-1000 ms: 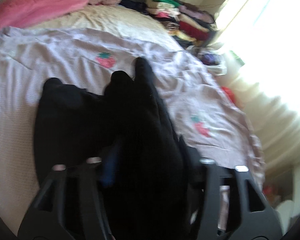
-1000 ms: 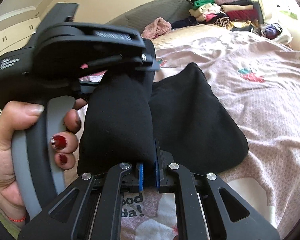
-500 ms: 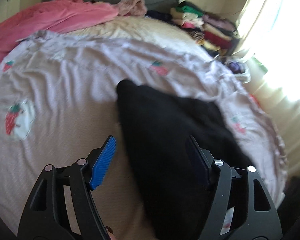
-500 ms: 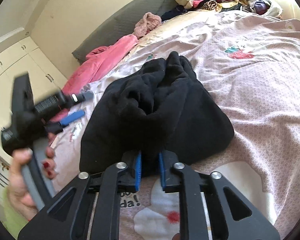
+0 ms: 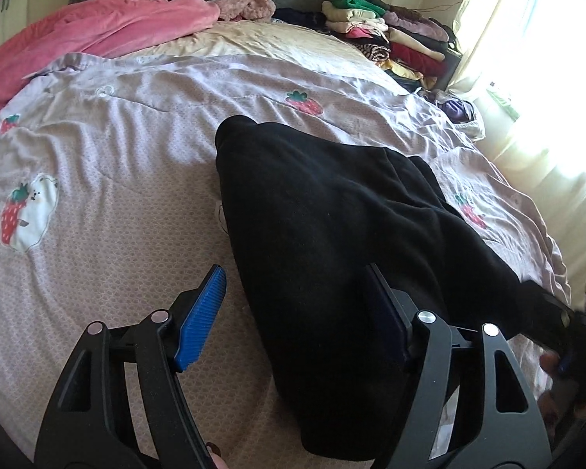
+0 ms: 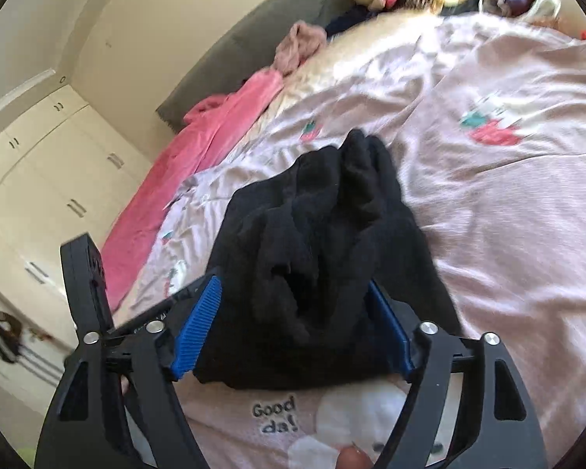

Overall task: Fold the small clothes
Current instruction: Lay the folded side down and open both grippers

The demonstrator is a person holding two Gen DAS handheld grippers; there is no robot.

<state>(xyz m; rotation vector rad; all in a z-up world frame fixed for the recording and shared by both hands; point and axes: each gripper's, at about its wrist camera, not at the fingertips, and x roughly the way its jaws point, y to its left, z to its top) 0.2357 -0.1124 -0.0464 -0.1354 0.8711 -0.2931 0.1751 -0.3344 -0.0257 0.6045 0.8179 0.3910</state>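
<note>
the black garment (image 6: 324, 250) lies bunched on the pink bedspread (image 6: 508, 203), its near edge between the fingers of my right gripper (image 6: 293, 328). these jaws have just been opening and the pads do not press the cloth. my left gripper (image 5: 297, 312) is released too, over the garment's left edge.

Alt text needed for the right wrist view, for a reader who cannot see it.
The right gripper, jaws just opened, stands open around the near edge of a crumpled black garment lying on a pink strawberry-print bedspread. The left gripper shows at left.
</note>
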